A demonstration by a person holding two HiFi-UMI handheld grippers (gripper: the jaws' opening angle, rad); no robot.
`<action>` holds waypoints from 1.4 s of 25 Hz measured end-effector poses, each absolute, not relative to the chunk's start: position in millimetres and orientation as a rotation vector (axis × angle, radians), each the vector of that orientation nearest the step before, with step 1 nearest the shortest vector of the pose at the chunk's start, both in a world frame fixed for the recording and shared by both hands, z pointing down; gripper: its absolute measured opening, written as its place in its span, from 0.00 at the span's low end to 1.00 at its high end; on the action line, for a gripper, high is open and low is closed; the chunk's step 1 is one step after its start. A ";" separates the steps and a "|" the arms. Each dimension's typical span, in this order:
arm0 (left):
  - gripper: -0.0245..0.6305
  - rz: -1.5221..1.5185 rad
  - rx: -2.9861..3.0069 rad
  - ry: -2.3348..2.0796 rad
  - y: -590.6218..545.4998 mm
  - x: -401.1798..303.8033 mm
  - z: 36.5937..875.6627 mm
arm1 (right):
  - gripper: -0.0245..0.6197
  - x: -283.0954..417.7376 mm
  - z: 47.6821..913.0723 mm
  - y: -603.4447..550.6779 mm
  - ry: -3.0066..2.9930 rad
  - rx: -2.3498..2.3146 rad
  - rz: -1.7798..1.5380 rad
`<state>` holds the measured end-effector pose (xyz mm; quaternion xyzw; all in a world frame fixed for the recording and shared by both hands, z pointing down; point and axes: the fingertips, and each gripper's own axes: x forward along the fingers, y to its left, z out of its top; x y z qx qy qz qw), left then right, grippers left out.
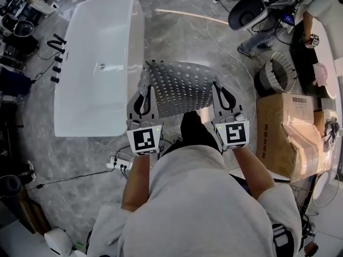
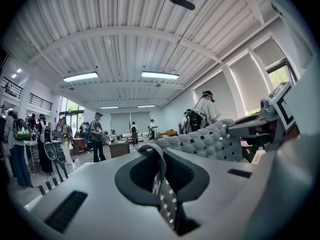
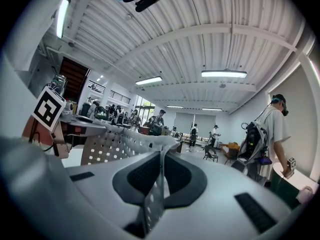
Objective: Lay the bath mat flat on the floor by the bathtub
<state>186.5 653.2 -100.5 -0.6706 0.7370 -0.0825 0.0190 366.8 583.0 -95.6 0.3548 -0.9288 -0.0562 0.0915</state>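
Head view, from the left: the white bathtub (image 1: 99, 63) lies lengthwise on the grey marble floor (image 1: 177, 31), with a white power strip (image 1: 120, 165) on the floor just off the bathtub's near corner. Just right of the bathtub's long side, the left gripper (image 1: 144, 92) is clamped on the near left corner of the grey perforated bath mat (image 1: 179, 87); the left gripper view shows a strip of mat pinched between its closed jaws. The mat hangs in the air beside the bathtub, spread between the 2 grippers and stretching away from the person. Further right of the bathtub, the right gripper (image 1: 221, 92) is likewise closed on the near right corner, with a fold nipped between its jaws in the right gripper view. A cardboard box (image 1: 278, 130) sits well to the right of the bathtub. The step in hand looks like lowering the mat. To do it well, I would hold both corners level and apart so the sheet stays taut. The far edge should touch down first, parallel to the bathtub's side. The rest can then be rolled down toward the person, clear of the power strip. Only when the mat rests flat should the jaws let go.
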 end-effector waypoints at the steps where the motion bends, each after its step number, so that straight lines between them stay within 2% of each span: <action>1: 0.08 -0.254 -2.081 2.291 650.7 183.9 -99.1 | 0.08 364.2 -93.6 581.0 -2.758 1.059 -0.160; 17: 0.08 -0.333 -2.124 2.332 572.3 144.7 -74.4 | 0.08 319.8 -66.9 503.5 -2.756 1.008 -0.058; 28: 0.08 -0.434 -2.149 2.390 444.6 103.8 -52.5 | 0.08 274.8 -37.5 376.9 -2.760 0.953 0.048; 35: 0.08 -0.316 -2.141 2.453 370.2 78.7 -48.4 | 0.08 245.2 -35.1 295.6 -2.813 0.899 -0.007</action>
